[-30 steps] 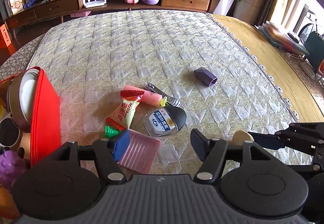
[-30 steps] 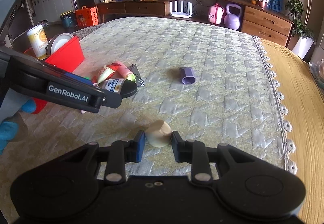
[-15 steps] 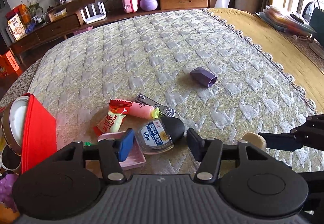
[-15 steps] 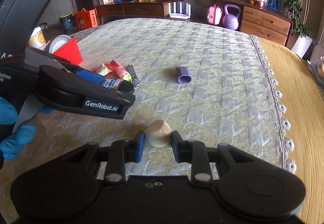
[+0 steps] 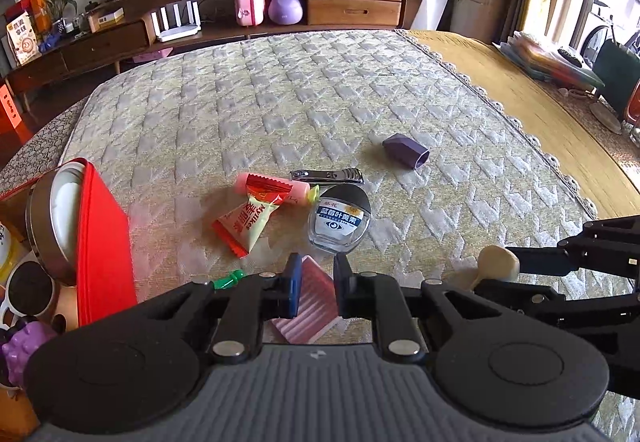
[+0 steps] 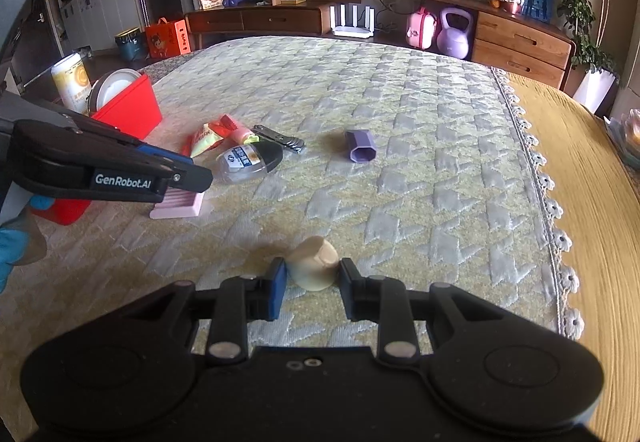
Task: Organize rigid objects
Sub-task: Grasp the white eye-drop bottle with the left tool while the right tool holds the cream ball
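A pink ribbed block [image 5: 310,312] lies flat on the quilted bed cover. My left gripper [image 5: 316,282] is shut on its far corner, one pad on each side. The right wrist view shows the same block [image 6: 178,207] under the left gripper's tip [image 6: 200,178]. My right gripper [image 6: 313,284] is shut on a beige cup-shaped piece [image 6: 313,265] that rests on the cover. Seen from the left wrist, that piece [image 5: 496,262] sits at the right gripper's fingertips. Loose on the cover are a purple hexagonal cap [image 5: 406,151], a nail clipper [image 5: 326,176] and an eye-drop bottle [image 5: 339,222].
A red bin [image 5: 102,242] holding a round tin, a can and other items stands at the left. A yellow-red candy packet [image 5: 244,226], a pink tube [image 5: 272,186] and a green pin [image 5: 228,279] lie beside it. The cover's lace edge [image 6: 540,178] runs along the right.
My left gripper shifted so the pink block sits centred between its fingers, and its jaws closed from wide apart onto the block. The right gripper and beige piece stayed still.
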Tool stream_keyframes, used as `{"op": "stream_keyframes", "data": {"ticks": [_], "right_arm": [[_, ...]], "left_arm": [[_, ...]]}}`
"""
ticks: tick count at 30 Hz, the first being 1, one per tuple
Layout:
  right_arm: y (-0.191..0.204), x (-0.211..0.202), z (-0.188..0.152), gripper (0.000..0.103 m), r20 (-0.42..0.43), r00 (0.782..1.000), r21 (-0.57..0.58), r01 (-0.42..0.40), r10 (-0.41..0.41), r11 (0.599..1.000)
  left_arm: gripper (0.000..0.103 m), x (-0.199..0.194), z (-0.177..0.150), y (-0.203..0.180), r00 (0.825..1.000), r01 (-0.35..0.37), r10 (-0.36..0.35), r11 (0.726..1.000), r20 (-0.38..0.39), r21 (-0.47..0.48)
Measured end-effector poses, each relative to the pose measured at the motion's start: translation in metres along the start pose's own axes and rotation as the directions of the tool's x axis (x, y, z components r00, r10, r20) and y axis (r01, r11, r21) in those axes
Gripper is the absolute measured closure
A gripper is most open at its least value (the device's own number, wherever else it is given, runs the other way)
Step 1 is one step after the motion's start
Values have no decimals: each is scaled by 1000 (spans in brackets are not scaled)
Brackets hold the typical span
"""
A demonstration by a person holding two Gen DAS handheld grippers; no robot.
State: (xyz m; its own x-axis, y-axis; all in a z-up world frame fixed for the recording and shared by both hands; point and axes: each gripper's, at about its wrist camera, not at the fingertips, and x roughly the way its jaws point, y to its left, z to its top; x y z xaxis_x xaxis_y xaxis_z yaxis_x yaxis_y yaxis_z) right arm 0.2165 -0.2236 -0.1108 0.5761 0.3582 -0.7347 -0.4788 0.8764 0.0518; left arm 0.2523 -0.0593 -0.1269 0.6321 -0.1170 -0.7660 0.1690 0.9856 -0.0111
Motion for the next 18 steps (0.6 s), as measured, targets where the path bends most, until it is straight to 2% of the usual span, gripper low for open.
{"op": "stream_keyframes", "data": {"ticks": [6,8,10,13,14,16,18], "right_arm": [[-1,-2,-1,75,-3,1000,-1,-6,6,1000],[-1,-1,0,75,-3,1000,-1,-8,8,1000],[-1,-1,0,75,-2,1000,-1,-6,6,1000],[-2,0,0,75,-3,1000,4,-8,8,1000],[-2,0,-1,75,-3,1000,5,-9,9,1000],[-2,0,0,75,-3,1000,4,-10,10,1000],[-1,0,0,75,-3,1000,4,-11,11,1000]], "left_arm": [[86,-12,5,-1,999,17,-18,1000,27,21],[82,-9,8,-4,999,24,-26,999,26,39],[76,-2,12,-6,1000,10,-11,999,16,40],[68,13,18,-9,1000,27,-27,999,-13,18],[57,18,20,-10,999,35,-35,999,-23,16],[47,21,22,-13,999,43,-42,999,-7,26],[47,24,24,-18,999,38,-38,998,3,54]]}}
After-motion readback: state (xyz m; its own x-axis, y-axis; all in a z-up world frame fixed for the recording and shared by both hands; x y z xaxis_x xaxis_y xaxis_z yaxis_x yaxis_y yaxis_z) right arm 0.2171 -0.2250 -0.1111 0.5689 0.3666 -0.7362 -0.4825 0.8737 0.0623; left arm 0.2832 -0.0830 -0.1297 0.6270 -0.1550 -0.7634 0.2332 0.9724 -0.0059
